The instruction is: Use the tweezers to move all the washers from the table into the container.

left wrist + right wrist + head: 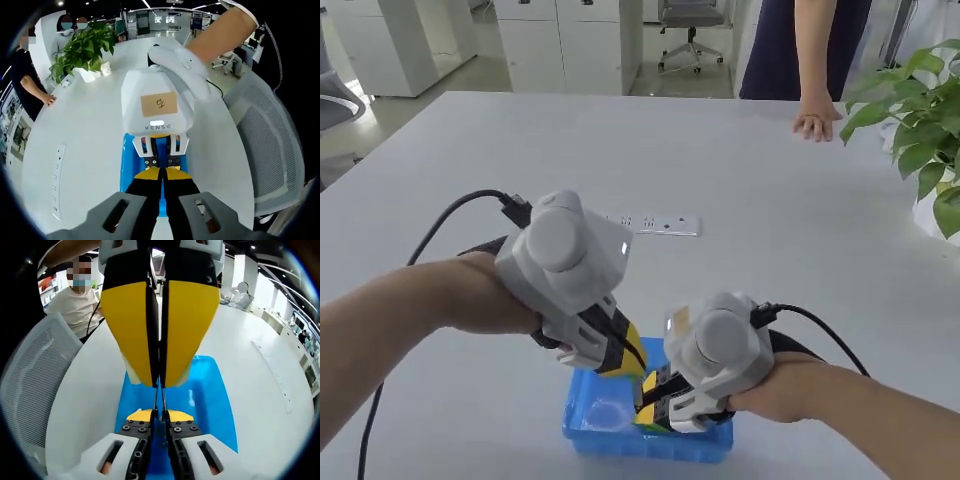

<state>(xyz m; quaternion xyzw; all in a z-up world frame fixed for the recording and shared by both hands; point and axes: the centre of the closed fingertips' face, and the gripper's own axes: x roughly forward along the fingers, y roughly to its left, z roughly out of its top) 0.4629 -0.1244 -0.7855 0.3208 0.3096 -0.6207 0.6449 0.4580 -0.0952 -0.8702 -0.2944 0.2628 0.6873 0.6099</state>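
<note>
two grippers met tip to tip over the blue container (592, 425), which sat at the near edge of the white table (770, 190). the left gripper (160, 172) had its yellow jaws pinched on a thin sliver, apparently the tweezers (159, 399). the right gripper (160, 416) had its jaws pressed together just at that sliver's lower end.

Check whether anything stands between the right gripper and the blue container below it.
Nothing visible does. The right gripper hangs directly over the blue container. The left gripper faces it from ahead, tips close, not beneath it.
</note>
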